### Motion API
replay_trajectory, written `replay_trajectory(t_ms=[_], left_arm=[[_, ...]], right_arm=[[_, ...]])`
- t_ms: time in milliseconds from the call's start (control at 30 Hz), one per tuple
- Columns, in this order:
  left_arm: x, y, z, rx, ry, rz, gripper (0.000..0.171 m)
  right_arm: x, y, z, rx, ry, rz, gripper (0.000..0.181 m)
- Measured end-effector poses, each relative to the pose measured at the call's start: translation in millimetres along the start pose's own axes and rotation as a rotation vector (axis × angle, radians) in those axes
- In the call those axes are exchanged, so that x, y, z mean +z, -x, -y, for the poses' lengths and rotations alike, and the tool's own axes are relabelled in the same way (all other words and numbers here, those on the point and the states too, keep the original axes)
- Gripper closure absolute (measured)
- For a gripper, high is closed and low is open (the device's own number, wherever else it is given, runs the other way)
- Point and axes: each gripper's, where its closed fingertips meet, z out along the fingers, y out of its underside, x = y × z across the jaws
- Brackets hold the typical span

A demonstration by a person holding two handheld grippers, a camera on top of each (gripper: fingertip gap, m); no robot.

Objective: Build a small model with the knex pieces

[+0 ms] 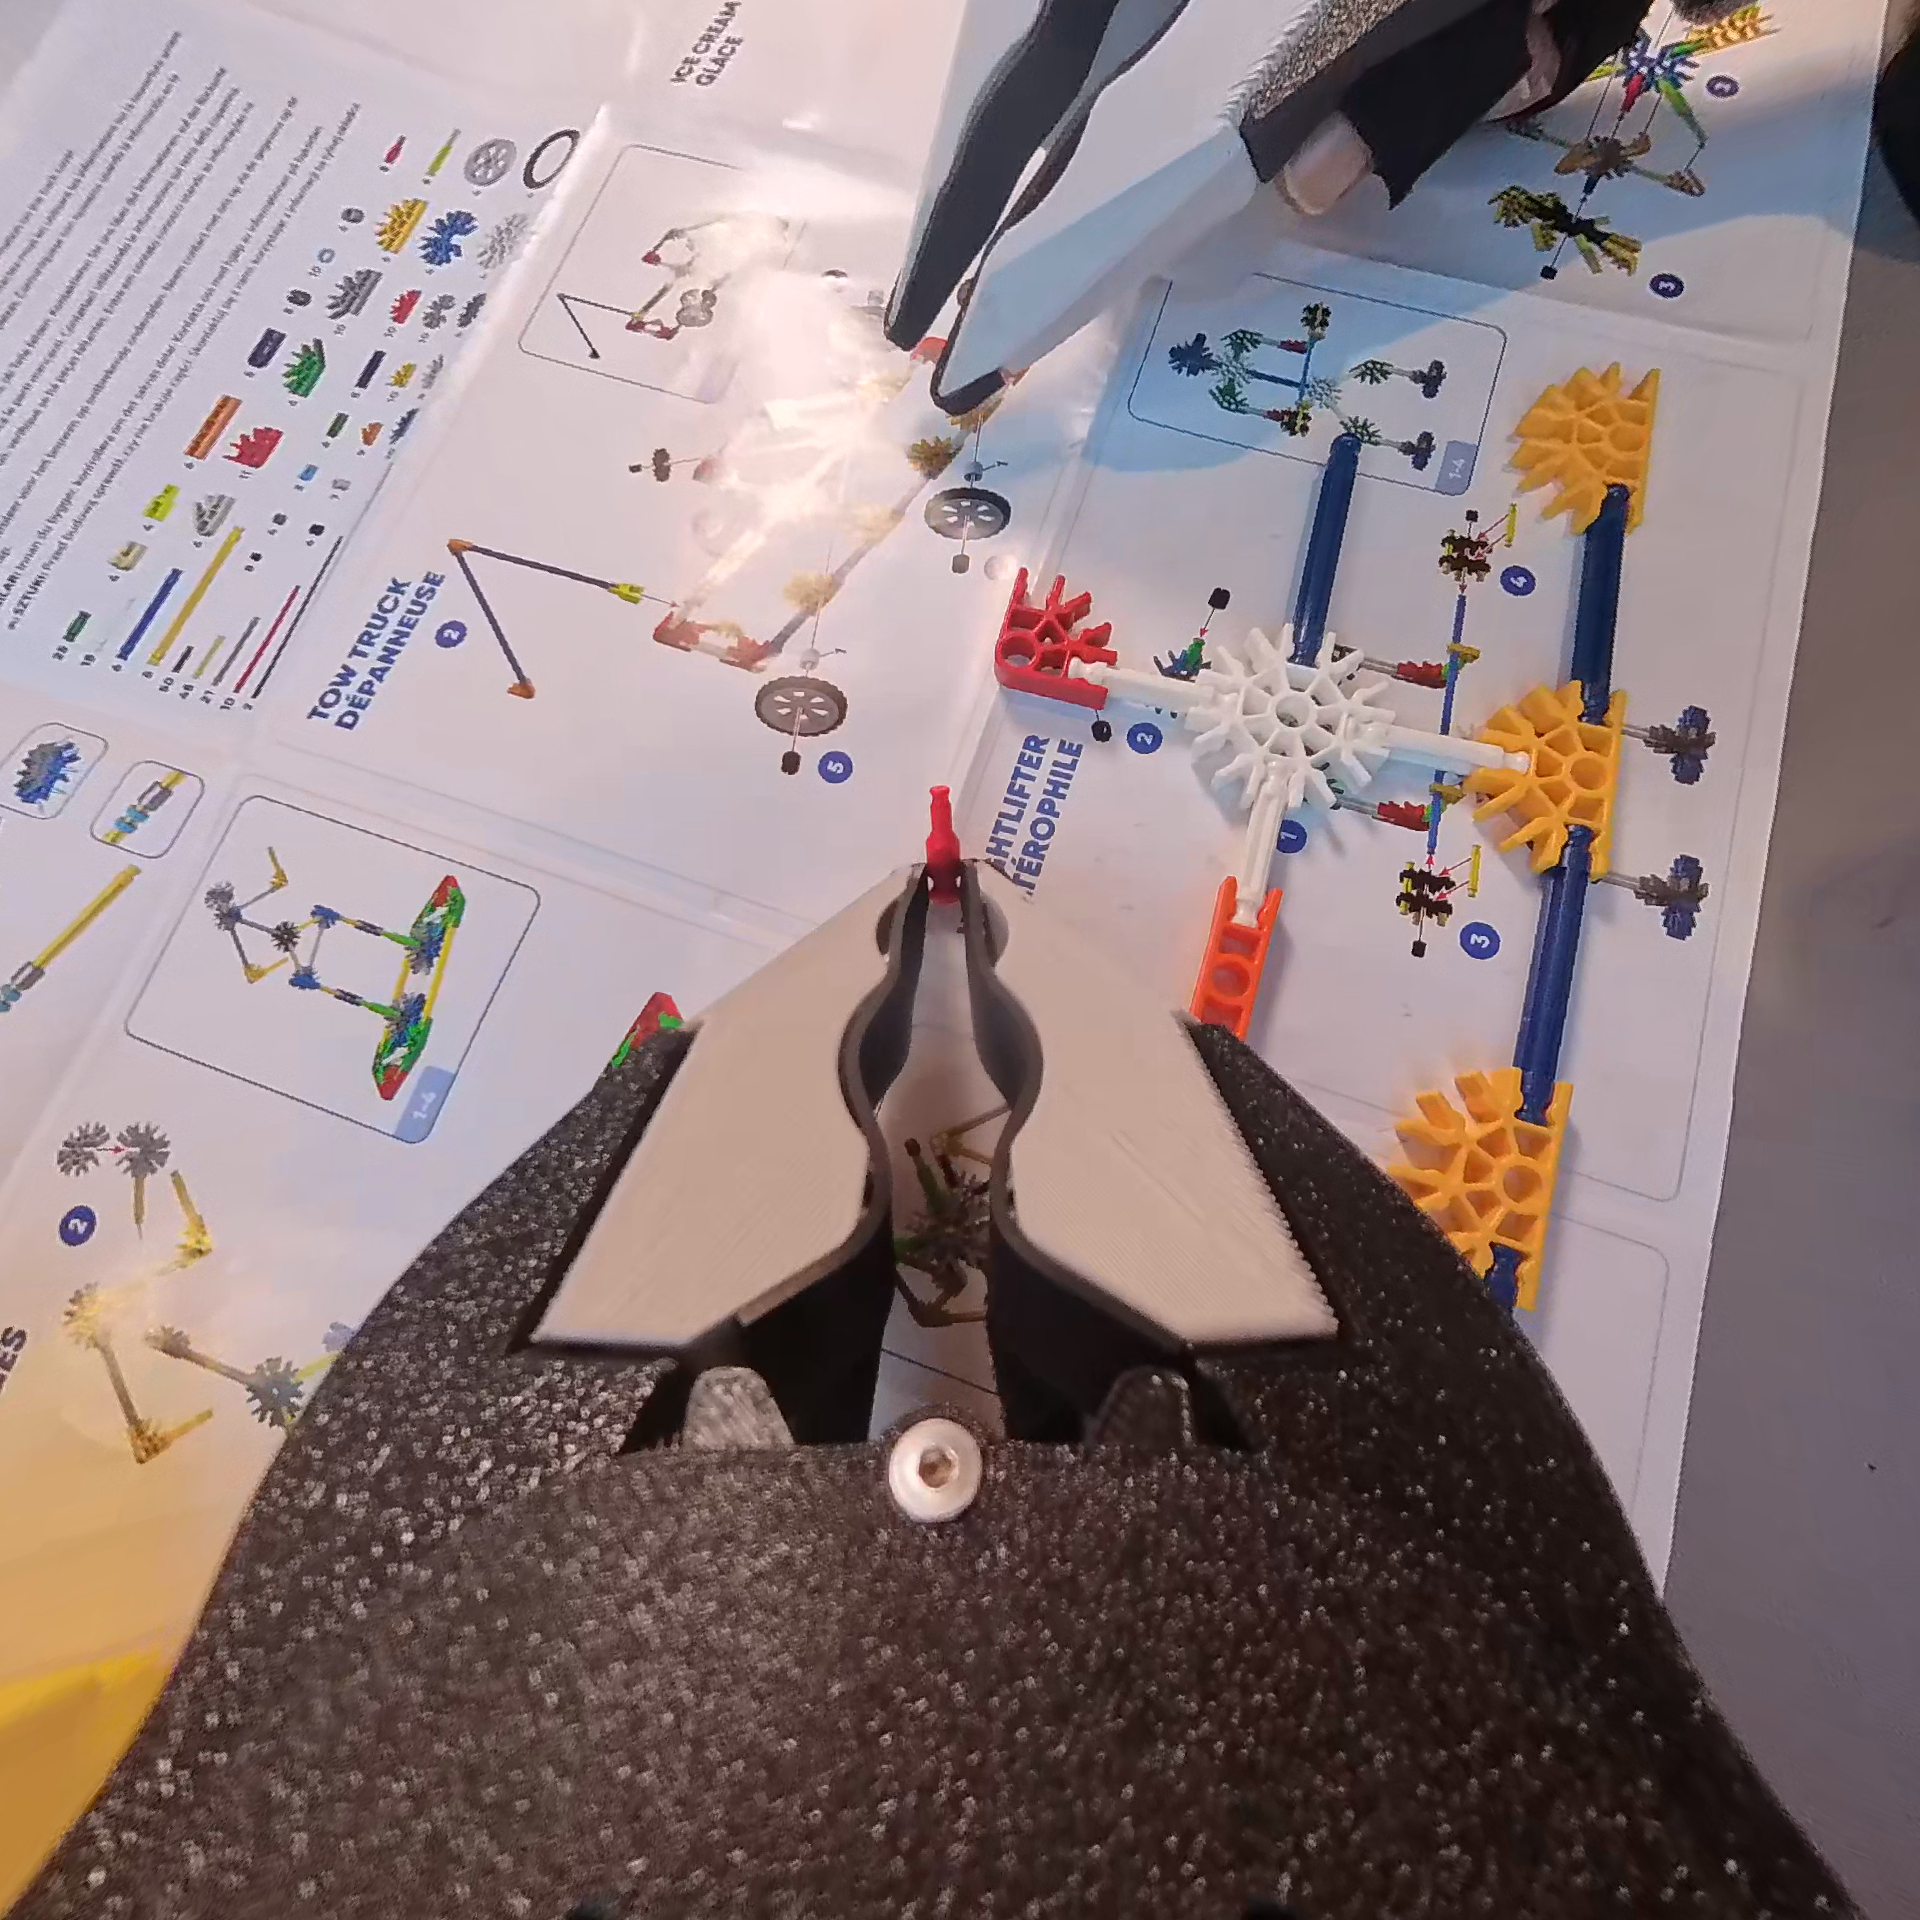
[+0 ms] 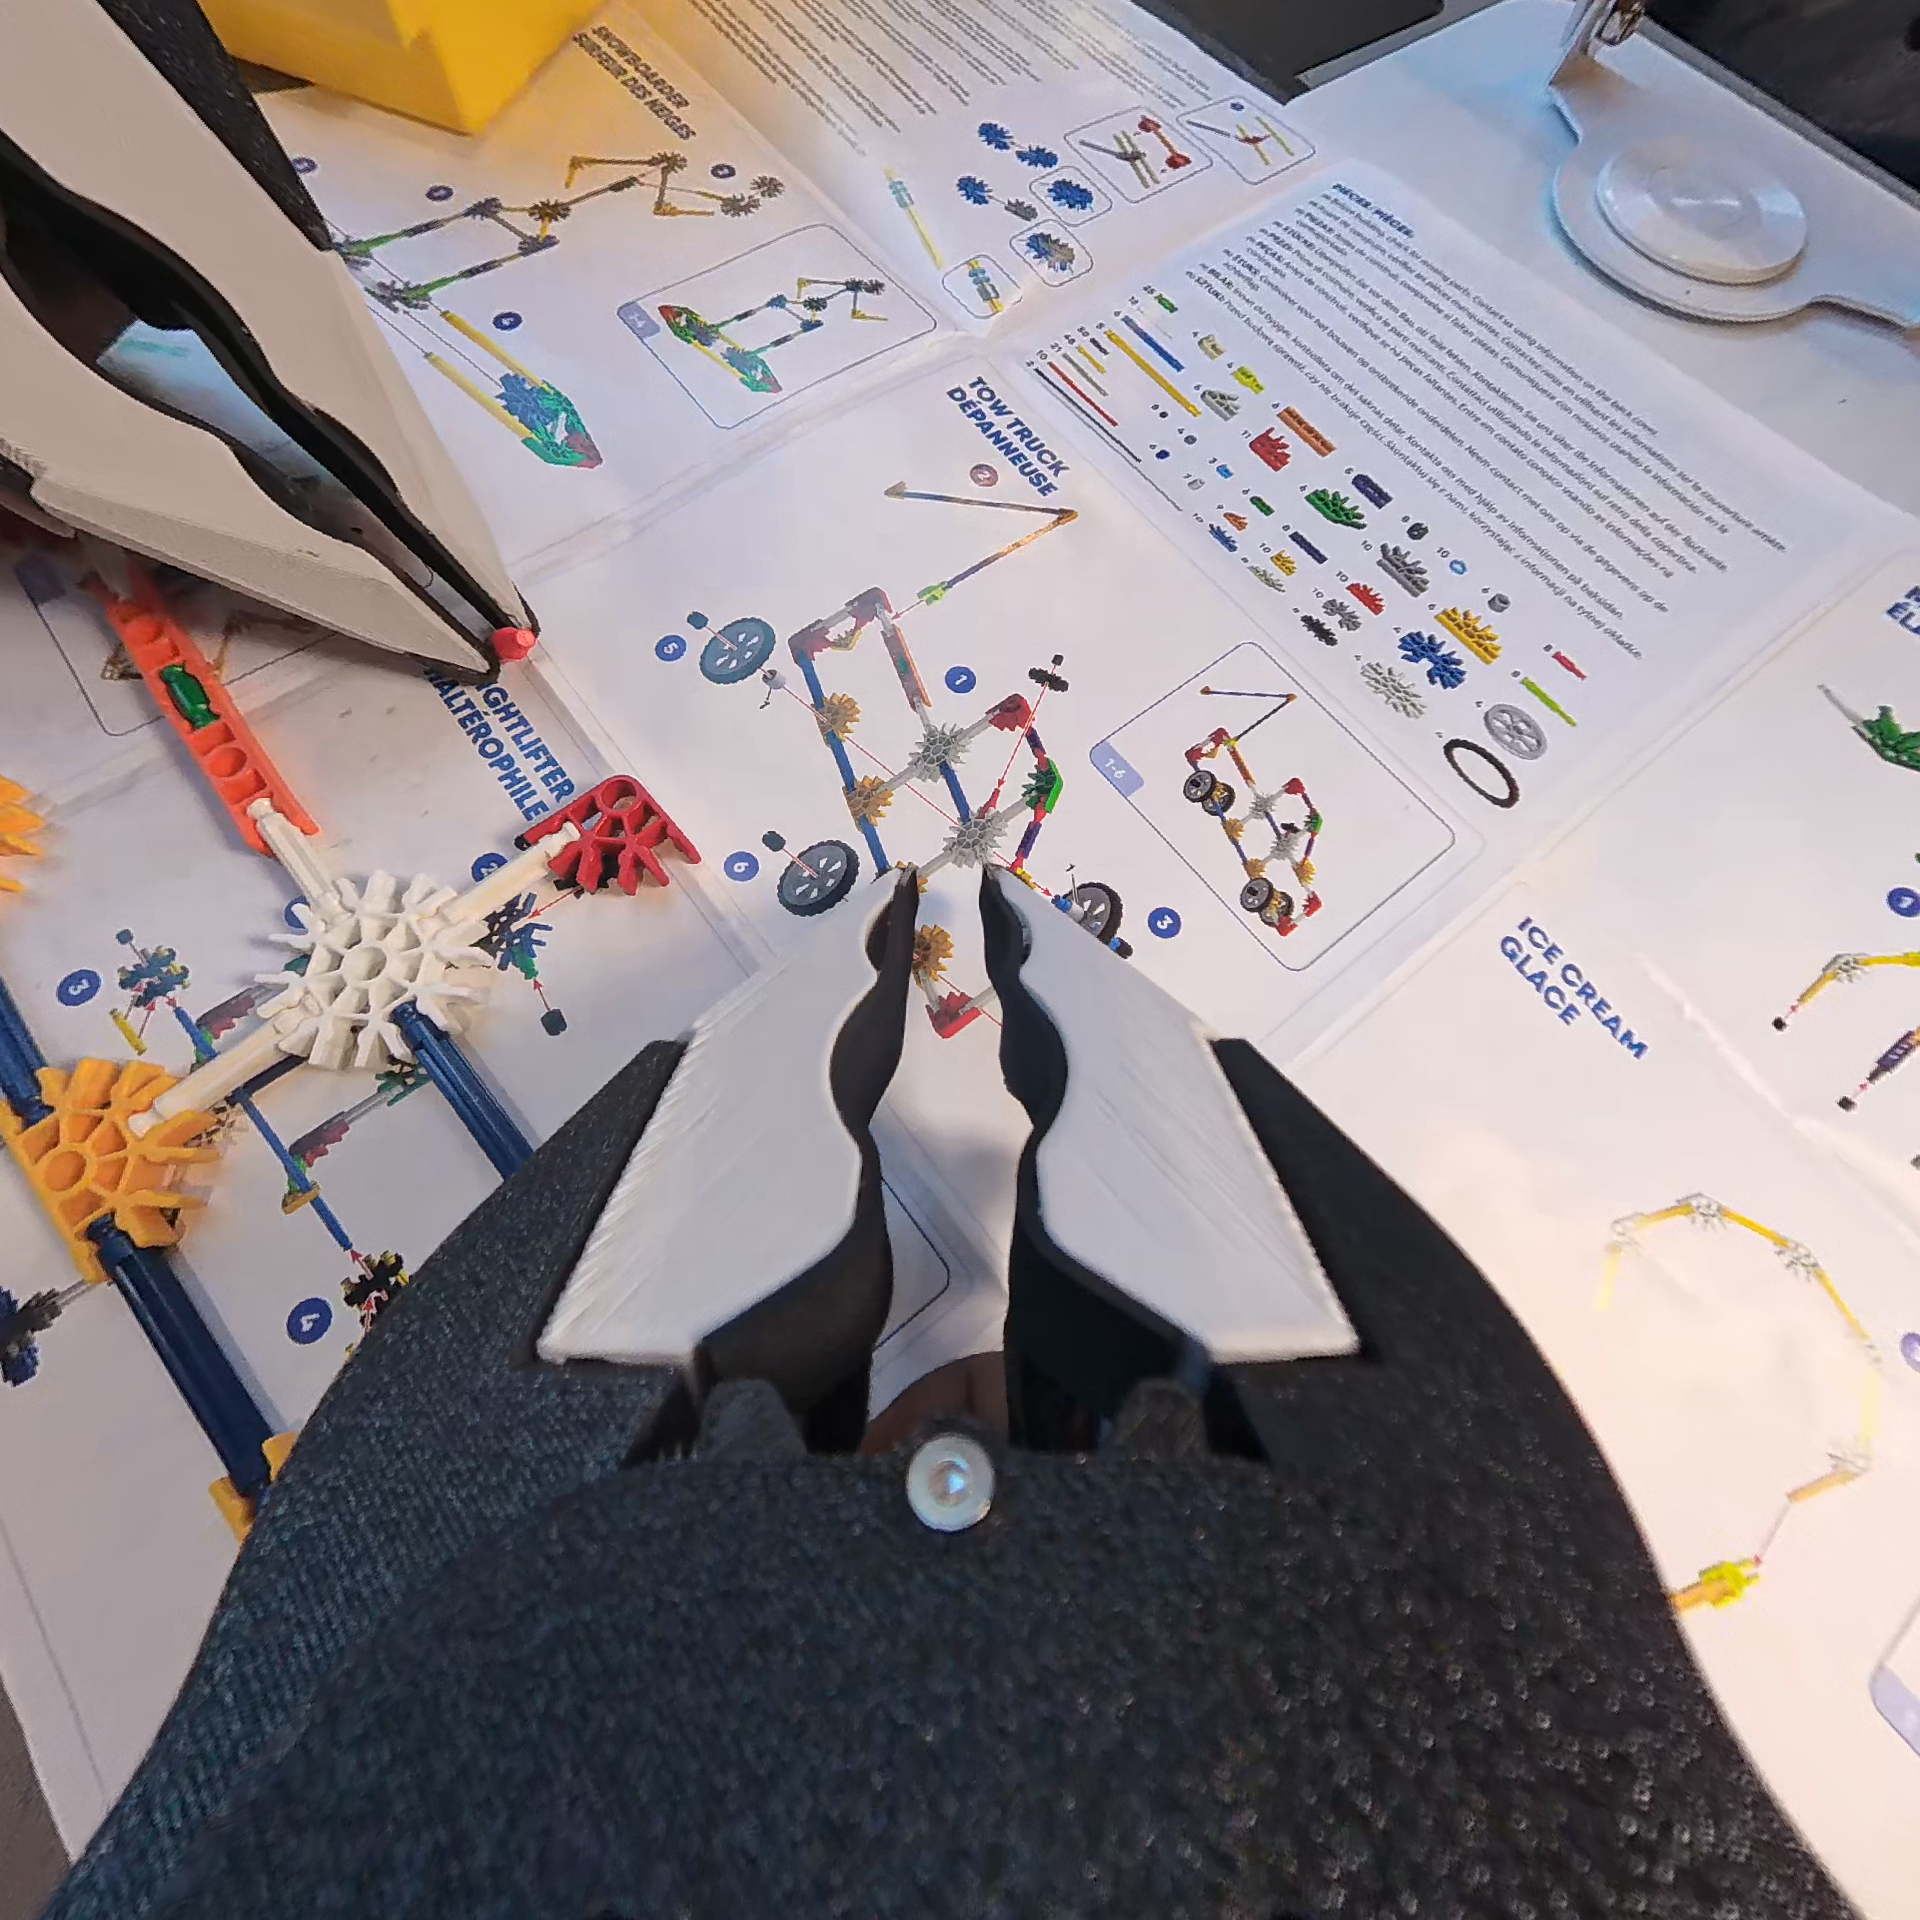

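Left wrist view: the left hand-held gripper [image 1: 943, 883] sits at frame centre, its tips pinching a small red rod [image 1: 941, 840] whose free end pokes out beyond them.
Right wrist view: the right hand-held gripper [image 2: 945, 883] hovers at frame centre over the instruction sheet [image 2: 1351, 1091], jaws slightly parted with nothing between them.
Held piece: in the right wrist view the red rod shows as a red tip at the left gripper's point, at the left of the frame, just above the paper.
Nearby build: a white snowflake connector [image 1: 1291, 717] joined by white rods to a red connector [image 1: 1047, 642], an orange connector [image 1: 1236, 956] and yellow connectors [image 1: 1553, 774], with blue rods [image 1: 1590, 613], lies at the right of the left wrist view on the sheet.
Surface: grey table [image 1: 1829, 1039] shows at the right edge.
Risk: the rod is gripped only by one short end, so it may well pivot or slip out if pushed sideways; the loose build could slide on the glossy paper under any pressing.
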Motion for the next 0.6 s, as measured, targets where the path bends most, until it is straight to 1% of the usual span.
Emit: replay_trajectory(t_ms=[267,600], left_arm=[[0.6,-0.4,-0.5,-0.004,0.002,-0.006,0.168],[0.9,-0.7,-0.7,0.000,0.003,-0.004,0.167]], right_arm=[[-0.2,0.1,0.1,0.027,-0.003,0.023,0.169],[1.1,0.6,-1.3,0.016,0.009,0.018,0.168]])
